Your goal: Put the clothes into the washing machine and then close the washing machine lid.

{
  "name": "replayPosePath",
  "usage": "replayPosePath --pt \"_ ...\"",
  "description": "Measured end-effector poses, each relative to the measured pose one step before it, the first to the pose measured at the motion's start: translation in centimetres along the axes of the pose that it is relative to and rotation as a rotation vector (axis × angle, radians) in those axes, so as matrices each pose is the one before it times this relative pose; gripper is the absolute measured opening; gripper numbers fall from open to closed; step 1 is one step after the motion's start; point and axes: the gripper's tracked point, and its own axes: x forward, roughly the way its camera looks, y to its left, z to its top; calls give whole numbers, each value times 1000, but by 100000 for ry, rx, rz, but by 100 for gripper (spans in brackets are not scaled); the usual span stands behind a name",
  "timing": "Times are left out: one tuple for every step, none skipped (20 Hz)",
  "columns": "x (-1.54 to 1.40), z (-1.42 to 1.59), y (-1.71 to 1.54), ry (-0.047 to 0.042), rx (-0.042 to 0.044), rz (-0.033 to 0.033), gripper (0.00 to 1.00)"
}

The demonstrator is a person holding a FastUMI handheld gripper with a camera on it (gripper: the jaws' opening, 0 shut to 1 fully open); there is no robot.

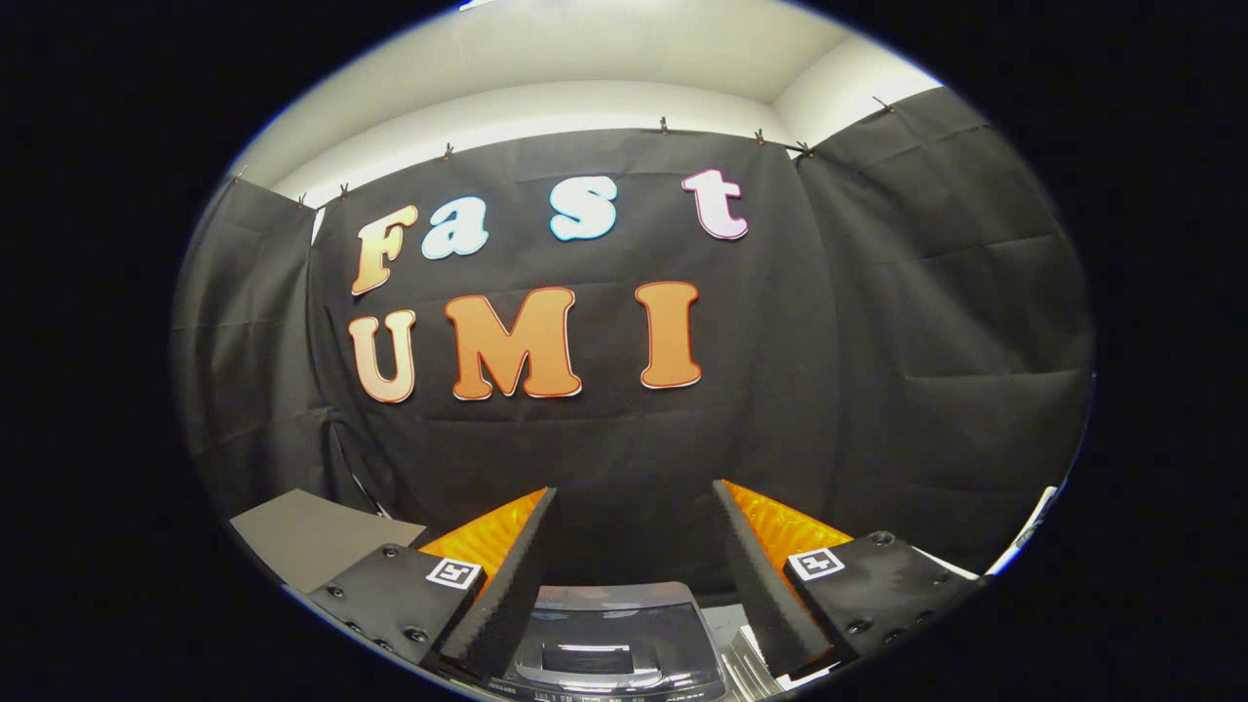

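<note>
My gripper [634, 507] is held high and points at the black cloth wall, its two fingers [517, 575] wide apart with nothing between them. Below and between the fingers lies the washing machine [609, 643], seen from above: a grey top with a dark glossy lid that looks shut and a strip of controls at its near edge. No clothes are between the fingers.
A grey flat board [312, 536] lies beyond the left finger, at the foot of the cloth wall. White flat items [756, 658] sit beside the machine under the right finger. A pale edge [1029, 531] shows beyond the right finger.
</note>
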Motion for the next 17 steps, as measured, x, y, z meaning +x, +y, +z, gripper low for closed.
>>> replayPosePath --pt "-192 161 257 -510 357 983 98" --pt "-165 5 141 -423 128 587 98" --pt "-130 38 73 -324 92 341 98" --pt "-252 -5 176 -441 222 398 98" --pt "-127 174 121 -837 462 538 98" --pt "-169 200 205 -899 735 497 98" --pt "48 190 35 -924 709 47 98" --pt "93 97 -44 -521 613 -587 98" --pt "-7 126 -1 -237 539 -61 98" --pt "-123 121 200 -115 389 436 99" --pt "-143 130 57 -68 8 246 99" --pt "-36 -79 -12 323 -378 -191 99" --pt "12 -50 -47 177 -371 -215 99" --pt "-151 -33 112 133 -106 111 99" --pt "-56 20 106 -114 -4 223 99" --pt "59 55 74 -42 -24 -269 99" --pt "55 -10 -152 -57 62 -440 99"
